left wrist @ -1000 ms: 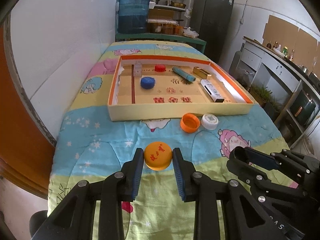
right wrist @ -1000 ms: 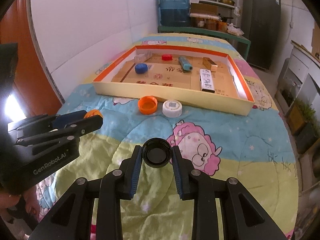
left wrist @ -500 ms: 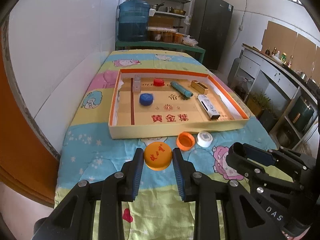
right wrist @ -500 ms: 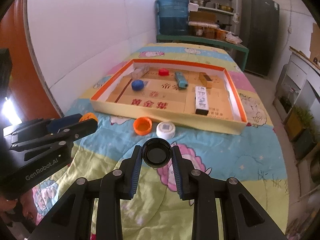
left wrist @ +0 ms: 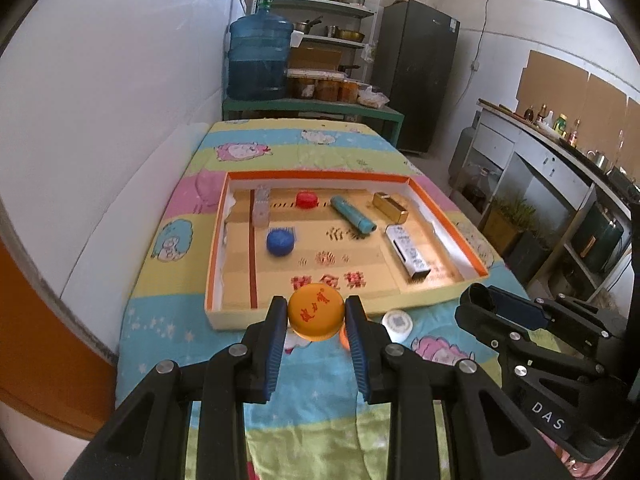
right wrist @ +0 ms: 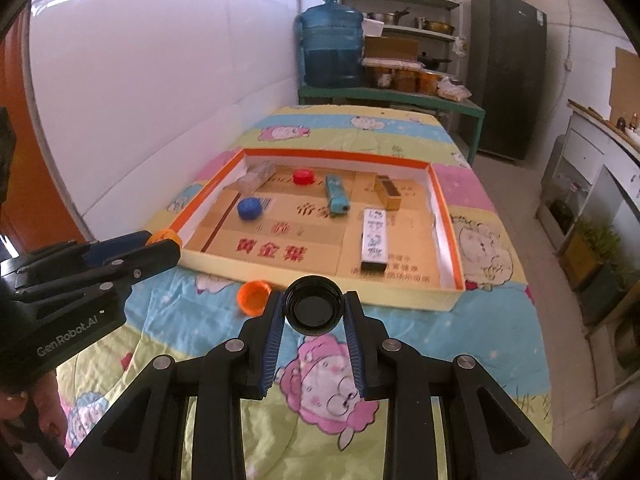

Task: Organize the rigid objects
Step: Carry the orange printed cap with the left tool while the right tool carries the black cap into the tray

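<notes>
Left gripper clamps an orange cap, red print up, held in front of the box's near wall. Right gripper pinches a black cap, hollow side showing. A loose orange cap lies at 9 o'clock of the black one; the left gripper's right finger mostly hides it in the left view. White cap is half cut off by that finger and hidden in the right view. Box print is blurry.

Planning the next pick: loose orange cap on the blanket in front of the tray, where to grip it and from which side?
Grip the orange cap across its round side wall, coming from above with one finger on each side. It lies open side up on the blanket, apart from the tray, so the wall looks reachable all round. Probably avoid pinching the rim alone.
</notes>
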The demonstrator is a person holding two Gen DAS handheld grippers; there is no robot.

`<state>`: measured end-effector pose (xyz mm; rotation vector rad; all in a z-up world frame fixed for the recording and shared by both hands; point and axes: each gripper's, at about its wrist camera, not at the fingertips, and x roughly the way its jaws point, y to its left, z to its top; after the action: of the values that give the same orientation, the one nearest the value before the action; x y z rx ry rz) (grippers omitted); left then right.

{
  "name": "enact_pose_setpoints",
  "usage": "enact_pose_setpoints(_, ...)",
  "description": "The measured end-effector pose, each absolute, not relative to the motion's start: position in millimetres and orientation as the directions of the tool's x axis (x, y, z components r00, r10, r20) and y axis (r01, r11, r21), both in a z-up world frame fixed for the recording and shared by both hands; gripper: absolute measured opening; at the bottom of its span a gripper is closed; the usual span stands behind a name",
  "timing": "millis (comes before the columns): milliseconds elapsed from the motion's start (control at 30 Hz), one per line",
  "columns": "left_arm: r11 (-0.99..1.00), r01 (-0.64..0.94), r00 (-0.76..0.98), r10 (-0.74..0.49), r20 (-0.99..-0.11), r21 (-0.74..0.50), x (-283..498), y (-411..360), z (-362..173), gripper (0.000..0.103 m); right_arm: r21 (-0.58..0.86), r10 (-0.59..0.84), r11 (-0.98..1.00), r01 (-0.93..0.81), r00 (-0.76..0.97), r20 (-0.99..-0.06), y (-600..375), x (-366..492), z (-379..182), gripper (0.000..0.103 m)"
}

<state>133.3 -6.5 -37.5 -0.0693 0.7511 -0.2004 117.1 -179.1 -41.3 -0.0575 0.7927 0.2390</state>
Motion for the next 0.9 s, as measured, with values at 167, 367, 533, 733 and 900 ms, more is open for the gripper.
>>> enact_pose_setpoints(167, 0.977, 0.157, 0.717, -0.214, -0.663, -0.145, 144.6, -7.6, -31.7, 0.030, 0.037, 0.191, 0.972, -0.233, 0.685, -0.703, -181.8, 127.1, -36.4, 0.030)
enact_pose_setpoints(367, 0.977, 0.148, 0.723, -0.215, -0.657, -0.156, 157.4, -5.5, -28.3, 0.030, 0.039, 0.199, 0.970, -0.240, 0.689, -0.696, -180.9, 139.2, -33.2, 0.030)
enact_pose_setpoints(533, 0.978, 0.129, 0.716, -0.205, -0.667, -0.162, 169.3, -1.0, -31.9, 0.030, 0.042, 0.209, 0.967, -0.250, 0.692, -0.691, -177.2, 151.0, -31.4, 0.030)
enact_pose_setpoints(733, 0.982, 0.100, 0.706, -0.183, -0.685, -0.159, 184.2, 5.5, -41.5, 0.030, 0.057, 0.225, 0.964, -0.259, 0.684, -0.694, -173.0, 166.8, -35.5, 0.030)
enact_pose_setpoints(900, 0.984, 0.081, 0.695, -0.169, -0.699, -0.158, 195.7, 11.1, -51.0, 0.030, 0.074, 0.236, 0.962, -0.262, 0.669, -0.705, -171.0, 179.8, -44.3, 0.030)
